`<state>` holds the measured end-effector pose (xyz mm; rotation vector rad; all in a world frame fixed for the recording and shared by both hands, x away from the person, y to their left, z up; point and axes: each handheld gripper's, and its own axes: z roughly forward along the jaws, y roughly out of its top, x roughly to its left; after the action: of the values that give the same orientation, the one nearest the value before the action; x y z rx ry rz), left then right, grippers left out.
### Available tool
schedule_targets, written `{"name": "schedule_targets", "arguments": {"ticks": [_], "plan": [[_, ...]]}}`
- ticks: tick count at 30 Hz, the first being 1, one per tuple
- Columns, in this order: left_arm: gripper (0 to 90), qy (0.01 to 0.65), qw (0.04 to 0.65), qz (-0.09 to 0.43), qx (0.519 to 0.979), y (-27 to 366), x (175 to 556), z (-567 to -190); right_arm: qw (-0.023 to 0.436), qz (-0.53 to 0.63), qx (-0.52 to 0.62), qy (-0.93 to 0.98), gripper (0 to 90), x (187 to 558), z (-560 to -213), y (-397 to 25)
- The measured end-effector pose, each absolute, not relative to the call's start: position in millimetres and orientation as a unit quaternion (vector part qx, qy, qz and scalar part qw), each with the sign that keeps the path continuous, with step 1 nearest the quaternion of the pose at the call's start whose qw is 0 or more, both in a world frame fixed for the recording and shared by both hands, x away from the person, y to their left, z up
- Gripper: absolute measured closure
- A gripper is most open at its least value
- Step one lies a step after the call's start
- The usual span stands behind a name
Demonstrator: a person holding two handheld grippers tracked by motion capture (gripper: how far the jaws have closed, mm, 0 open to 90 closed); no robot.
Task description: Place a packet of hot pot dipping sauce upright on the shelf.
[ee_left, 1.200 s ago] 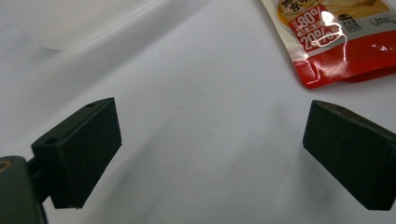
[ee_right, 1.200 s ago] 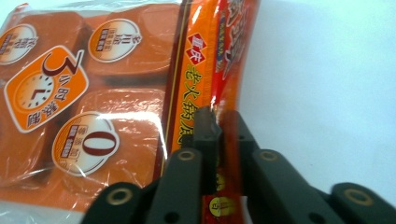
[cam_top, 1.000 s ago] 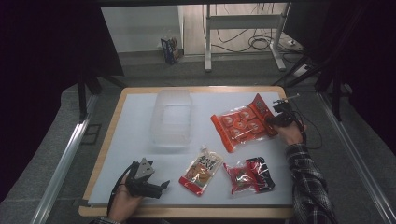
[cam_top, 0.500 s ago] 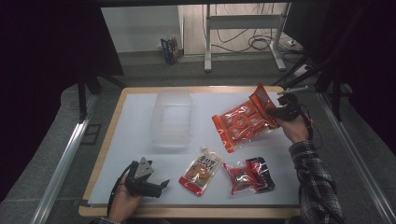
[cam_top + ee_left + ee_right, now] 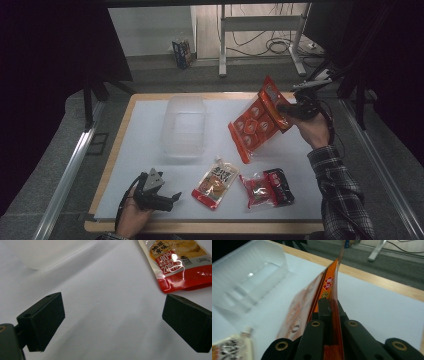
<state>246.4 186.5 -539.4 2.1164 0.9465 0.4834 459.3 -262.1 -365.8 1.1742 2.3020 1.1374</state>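
Right now I have the right gripper (image 5: 289, 107) clamped on the orange snack pack (image 5: 257, 120), holding it by its edge up off the desk (image 5: 135, 150) at about two o'clock in the high view. The pack hangs tilted, its top corner toward twelve and its lower end pointing down toward seven, above the white surface. In the right gripper view the jaws are closed tight on the thin edge of the orange snack pack (image 5: 329, 290), which runs away from me edge-on, with the clear plastic tub (image 5: 247, 275) beyond it at ten o'clock.

In the high view that clear plastic tub (image 5: 184, 126) sits on the desk near the centre, at about eleven o'clock from the middle, and is well apart from the pack I hold. My left gripper (image 5: 167, 197) rests low at seven o'clock near the front edge of the desk, its jaws spread wide with nothing between them; the left gripper view shows only bare white surface in the gap. Just beyond it, at one o'clock in that view, lies the end of the orange-and-white pouch (image 5: 180, 262). In the high view the orange-and-white pouch (image 5: 216, 182) lies flat at six o'clock, just beside the left gripper, and a red-and-black packet (image 5: 267, 187) lies to its right at five o'clock.
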Motion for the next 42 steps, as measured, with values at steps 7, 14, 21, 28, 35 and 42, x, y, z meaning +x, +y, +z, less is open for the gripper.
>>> {"name": "schedule_targets", "arguments": {"ticks": [7,14,21,28,35,42], "plan": [[3.9,0.375,0.381,0.191,0.824,189,245,-538,0.149,0.403,0.377,0.82,88.3,453,-344,-231],[3.7,0.373,0.38,0.192,0.825,190,245,-537,0.145,0.409,0.335,0.836,88.5,445,-325,-202],[3.6,0.372,0.381,0.192,0.824,190,245,-537,0.157,0.413,0.322,0.838,88.5,443,-309,-187],[3.5,0.374,0.382,0.19,0.823,189,245,-537,0.151,0.422,0.322,0.834,88.5,444,-297,-177],[3.4,0.381,0.381,0.187,0.822,190,245,-537,0.14,0.429,0.318,0.834,88.5,447,-289,-161],[3.4,0.381,0.381,0.184,0.822,190,245,-537,0.136,0.441,0.312,0.83,88.5,454,-277,-136]]}}
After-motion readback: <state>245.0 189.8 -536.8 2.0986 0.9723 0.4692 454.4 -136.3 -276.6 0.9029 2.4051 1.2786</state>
